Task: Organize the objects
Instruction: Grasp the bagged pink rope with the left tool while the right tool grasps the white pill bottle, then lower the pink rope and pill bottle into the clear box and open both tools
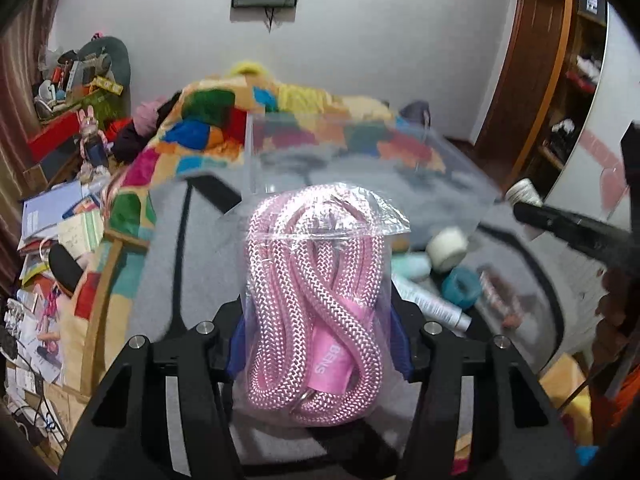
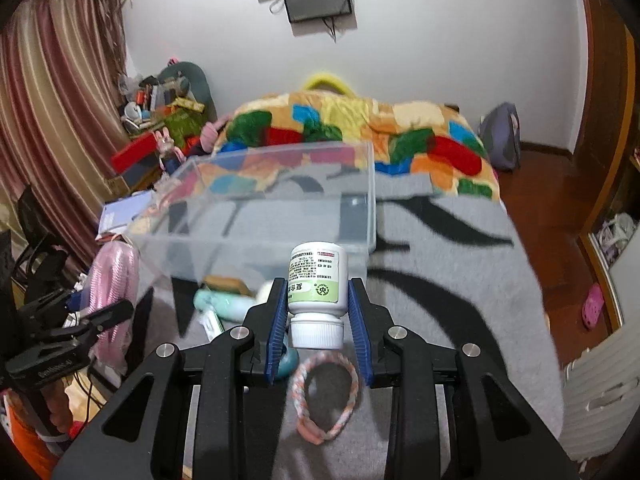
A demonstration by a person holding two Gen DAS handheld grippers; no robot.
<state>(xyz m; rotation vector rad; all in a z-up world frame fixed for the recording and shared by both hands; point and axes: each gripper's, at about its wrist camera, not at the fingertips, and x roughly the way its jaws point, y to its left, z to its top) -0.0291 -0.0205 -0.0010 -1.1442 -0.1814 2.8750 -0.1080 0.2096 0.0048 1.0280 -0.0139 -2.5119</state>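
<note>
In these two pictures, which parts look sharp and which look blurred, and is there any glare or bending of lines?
Left wrist view: the bagged pink rope is sharp, its plastic shows glare, and the bed items behind smear with motion blur. Right wrist view: the white pill bottle is crisp, the clear box and blanket softer. Both views: fisheye bends the room edges and darkens the corners.

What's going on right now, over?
Left gripper shut on bagged pink rope. Right gripper shut on pill bottle, cap down. Clear bin ahead, nothing blocking.
</note>
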